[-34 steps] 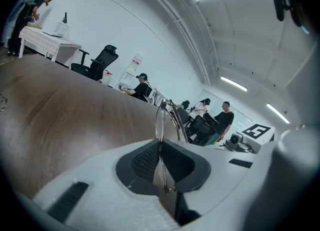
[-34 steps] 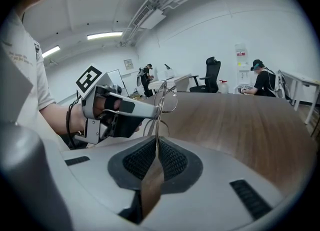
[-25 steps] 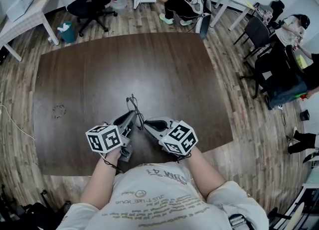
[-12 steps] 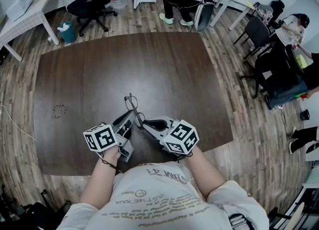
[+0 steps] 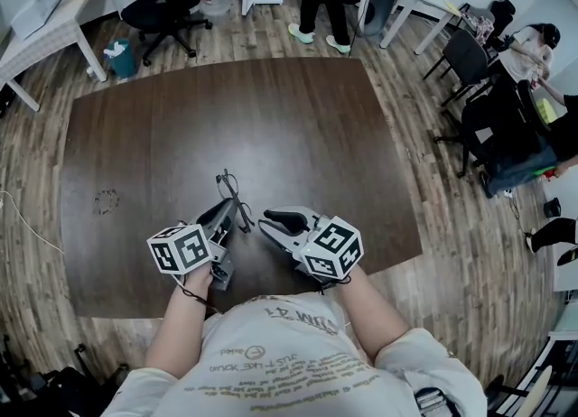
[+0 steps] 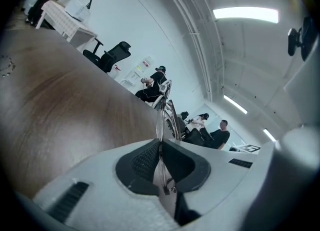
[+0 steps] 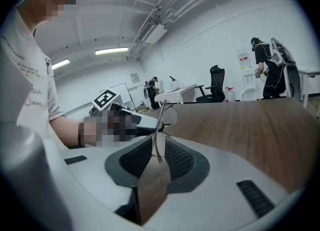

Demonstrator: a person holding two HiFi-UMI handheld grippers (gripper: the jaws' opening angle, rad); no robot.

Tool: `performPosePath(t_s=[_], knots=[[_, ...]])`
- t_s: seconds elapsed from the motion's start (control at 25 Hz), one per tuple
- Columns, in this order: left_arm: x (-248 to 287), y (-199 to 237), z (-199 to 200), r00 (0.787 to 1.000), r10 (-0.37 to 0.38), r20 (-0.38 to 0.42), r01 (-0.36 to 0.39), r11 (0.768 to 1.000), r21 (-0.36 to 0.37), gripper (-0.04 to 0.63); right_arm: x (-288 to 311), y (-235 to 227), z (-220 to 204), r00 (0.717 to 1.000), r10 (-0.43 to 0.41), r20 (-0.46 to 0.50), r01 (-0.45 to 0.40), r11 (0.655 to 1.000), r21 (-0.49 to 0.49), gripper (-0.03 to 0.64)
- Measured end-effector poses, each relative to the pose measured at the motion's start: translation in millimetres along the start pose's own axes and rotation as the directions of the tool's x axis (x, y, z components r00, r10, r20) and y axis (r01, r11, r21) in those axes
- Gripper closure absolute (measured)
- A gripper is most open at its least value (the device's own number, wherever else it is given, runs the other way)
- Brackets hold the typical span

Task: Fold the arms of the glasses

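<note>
Tabletop (image 5: 181, 117), left hand-held gripper (image 5: 233, 213) near-level, clamping glasses (image 5: 228, 187)

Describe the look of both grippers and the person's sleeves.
The left gripper and right gripper have pale grey shells, with dark ribbed pads on the fingers. Each carries a white cube printed with black square markers. The person wears a light short-sleeved T-shirt with faint print.

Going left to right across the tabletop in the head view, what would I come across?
Small ring-shaped thing lying on the table → left gripper, shut on the glasses → right gripper, whose fingers have just been opening, a glasses arm between them.
</note>
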State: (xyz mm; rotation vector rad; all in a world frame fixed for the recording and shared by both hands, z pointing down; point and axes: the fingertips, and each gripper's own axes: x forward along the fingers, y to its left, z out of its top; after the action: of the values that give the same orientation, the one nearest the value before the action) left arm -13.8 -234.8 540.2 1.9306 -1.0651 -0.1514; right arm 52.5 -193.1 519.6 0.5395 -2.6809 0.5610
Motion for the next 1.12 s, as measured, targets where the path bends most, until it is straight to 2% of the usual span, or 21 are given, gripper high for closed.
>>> performPosePath(t_s=[0.08,0.2,0.32,0.4,0.52,0.6,0.72,0.84,0.92,1.04,1.12], knots=[[0.0,3.5,-1.2,1.000,0.028,-0.013,-0.027,0.999,0.037,0.563,-0.9,-0.6,0.3,1.000,-0.016,0.006,0.016,1.000,0.002,0.546],[0.3,9.9,-1.9,0.996,0.077,-0.035,-0.073,0.991,0.114,0.563,-0.4,2.1,0.3,1.000,-0.025,0.010,0.025,1.000,0.010,0.588],[1.5,19.1,-2.3,0.986,0.159,-0.055,-0.143,0.965,0.221,0.563,-0.5,0.9,-0.3,0.999,-0.047,0.014,0.047,0.999,0.015,0.595],[4.2,26.5,-2.8,0.971,0.229,-0.064,-0.197,0.925,0.326,0.563,-2.0,-2.9,-0.5,0.997,-0.067,0.026,0.066,0.997,0.028,0.597],[10.7,34.1,-5.3,0.949,0.309,-0.071,-0.236,0.839,0.491,0.563,-5.8,-9.9,-1.9,0.994,-0.098,0.040,0.096,0.994,0.049,0.598],[15.1,37.7,-7.1,0.937,0.342,-0.072,-0.242,0.782,0.574,0.563,-8.6,-14.1,-3.6,0.992,-0.116,0.040,0.114,0.992,0.062,0.598],[22.2,44.1,-8.2,0.915,0.397,-0.064,-0.245,0.676,0.695,0.563,-13.3,-19.8,-6.3,0.990,-0.137,0.041,0.134,0.988,0.078,0.598],[33.3,48.3,-5.6,0.894,0.446,-0.037,-0.240,0.547,0.802,0.563,-19.9,-25.9,-9.0,0.987,-0.156,0.043,0.152,0.984,0.094,0.598],[42.0,50.7,-1.4,0.880,0.474,0.003,-0.239,0.437,0.867,0.563,-24.2,-29.0,-11.2,0.985,-0.167,0.044,0.162,0.981,0.103,0.599],[55.3,55.6,-0.7,0.856,0.513,0.065,-0.216,0.240,0.946,0.563,-30.5,-31.8,-15.7,0.982,-0.185,0.046,0.178,0.976,0.121,0.600],[65.7,56.7,-4.6,0.850,0.520,0.085,-0.169,0.116,0.979,0.563,-35.0,-34.5,-17.2,0.978,-0.200,0.051,0.192,0.973,0.132,0.598]])
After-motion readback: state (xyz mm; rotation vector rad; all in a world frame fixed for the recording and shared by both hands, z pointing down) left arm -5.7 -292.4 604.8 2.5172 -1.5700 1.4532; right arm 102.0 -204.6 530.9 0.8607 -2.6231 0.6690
